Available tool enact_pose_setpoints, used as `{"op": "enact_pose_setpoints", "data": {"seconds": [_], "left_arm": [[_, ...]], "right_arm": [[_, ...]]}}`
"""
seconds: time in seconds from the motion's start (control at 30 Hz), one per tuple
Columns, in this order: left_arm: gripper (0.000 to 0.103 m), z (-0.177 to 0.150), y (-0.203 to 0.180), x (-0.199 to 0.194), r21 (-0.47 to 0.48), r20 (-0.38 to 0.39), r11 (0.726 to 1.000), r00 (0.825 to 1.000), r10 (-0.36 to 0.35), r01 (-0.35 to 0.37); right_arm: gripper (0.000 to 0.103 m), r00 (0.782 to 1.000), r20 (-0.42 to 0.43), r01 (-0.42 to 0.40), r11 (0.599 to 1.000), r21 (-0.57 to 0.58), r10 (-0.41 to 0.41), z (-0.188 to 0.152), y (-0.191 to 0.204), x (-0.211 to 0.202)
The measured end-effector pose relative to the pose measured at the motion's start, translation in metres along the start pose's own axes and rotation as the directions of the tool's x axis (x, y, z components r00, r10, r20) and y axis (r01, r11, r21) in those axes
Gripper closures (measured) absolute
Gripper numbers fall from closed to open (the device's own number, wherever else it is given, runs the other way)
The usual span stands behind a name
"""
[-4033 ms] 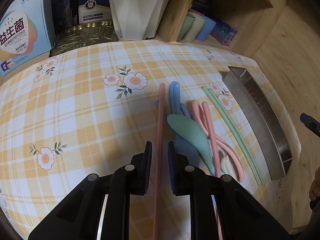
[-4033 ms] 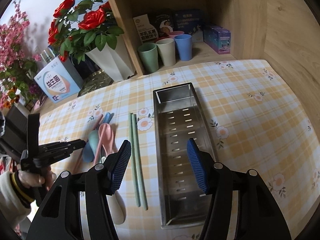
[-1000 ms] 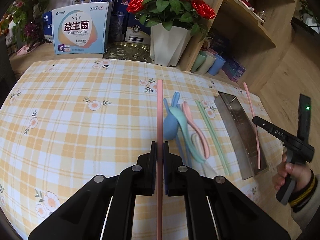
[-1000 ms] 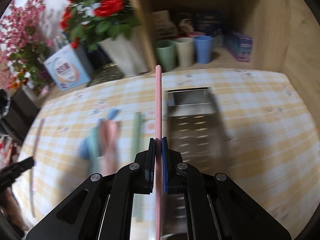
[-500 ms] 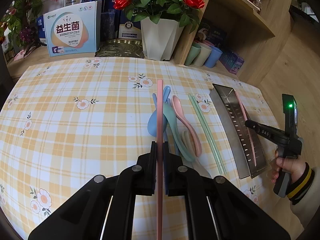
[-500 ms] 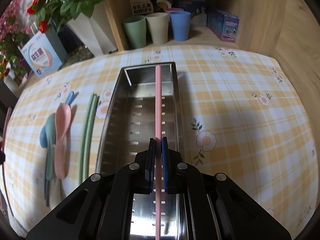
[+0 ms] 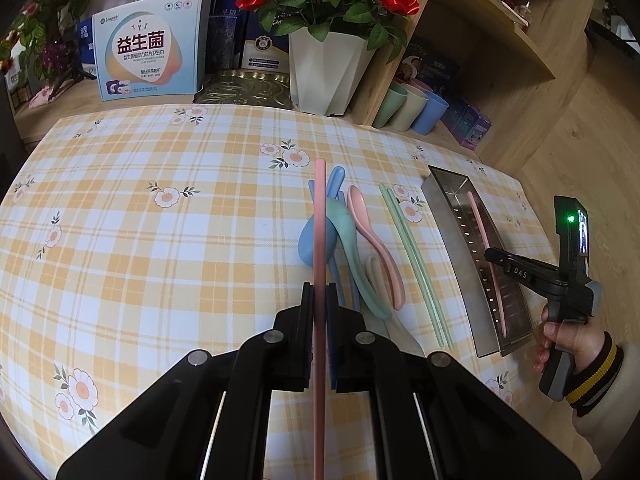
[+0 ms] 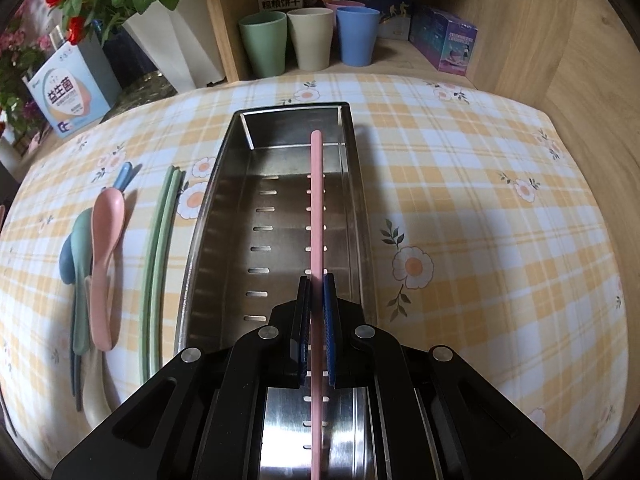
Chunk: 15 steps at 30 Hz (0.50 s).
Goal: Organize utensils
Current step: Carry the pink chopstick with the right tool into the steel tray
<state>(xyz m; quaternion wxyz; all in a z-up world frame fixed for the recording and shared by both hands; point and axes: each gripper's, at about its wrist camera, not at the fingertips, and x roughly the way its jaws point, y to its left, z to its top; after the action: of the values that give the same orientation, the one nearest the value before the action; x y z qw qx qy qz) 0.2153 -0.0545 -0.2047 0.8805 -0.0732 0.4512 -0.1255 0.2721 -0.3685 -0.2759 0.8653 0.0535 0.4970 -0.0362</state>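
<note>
My left gripper (image 7: 319, 292) is shut on a pink chopstick (image 7: 320, 216) and holds it above the checked tablecloth, over the pile of blue, green and pink spoons (image 7: 352, 236). My right gripper (image 8: 318, 284) holds a second pink chopstick (image 8: 316, 200) low inside the steel utensil tray (image 8: 224, 216); its jaws look slightly parted around the stick. In the left wrist view that gripper (image 7: 494, 256) hangs over the tray (image 7: 452, 232). Two green chopsticks (image 7: 416, 256) lie between spoons and tray.
A white flower pot (image 7: 324, 68) with red roses, a printed box (image 7: 148, 48) and a gold tin (image 7: 244, 88) stand at the table's back. Three cups (image 8: 312, 36) and small boxes sit in a wooden shelf (image 8: 500, 20) behind the tray.
My right gripper has lowered its pink chopstick deeper into the tray, and its jaws have eased a little. My left gripper has risen slightly with its chopstick.
</note>
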Motion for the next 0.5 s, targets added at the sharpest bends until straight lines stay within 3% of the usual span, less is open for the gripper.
{"op": "enact_pose_setpoints", "data": {"seconds": [0.5], "left_arm": [[0.097,0.0,0.002,0.0,-0.009,-0.008,1.0,1.0,-0.001,0.001]], "right_arm": [[0.095,1.0,-0.021,-0.009,0.999,0.046,0.01,0.003,0.002,-0.005]]}}
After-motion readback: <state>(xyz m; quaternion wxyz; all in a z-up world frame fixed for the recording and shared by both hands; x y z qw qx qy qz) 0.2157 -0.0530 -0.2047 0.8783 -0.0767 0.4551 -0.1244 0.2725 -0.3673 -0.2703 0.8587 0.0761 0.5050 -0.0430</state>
